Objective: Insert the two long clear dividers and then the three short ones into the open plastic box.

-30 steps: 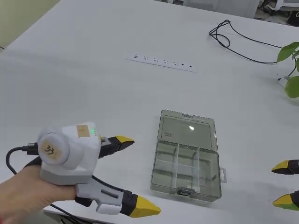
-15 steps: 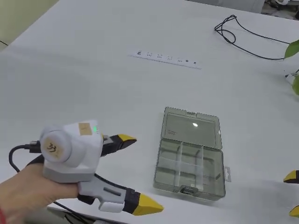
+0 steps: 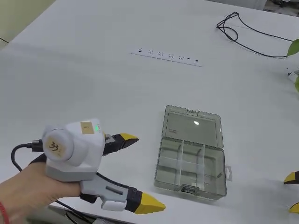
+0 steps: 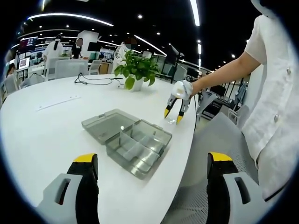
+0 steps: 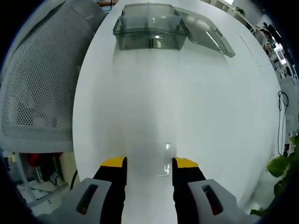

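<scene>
**Both tongs standing off from the open plastic box (image 3: 208, 192), dividers (image 3: 180, 154) already seated.**

Over the preceding second only the headset view drifted. The box kept its place near the near edge of the surface (image 3: 93, 70), the left tongs (image 3: 140, 171) stayed spread wide and empty to its left, and the right tongs (image 5: 149, 163) held well to its right, jaws narrowly parted and holding nothing. No piece was travelling to the box, so the fitting was judged nearly finished. A small clear piece (image 5: 166, 161), possibly a short divider, lay on the surface at the right tongs' tips; contact could not be told. The head view cut the right tongs to yellow tips, and the seated dividers were too transparent to count.
</scene>
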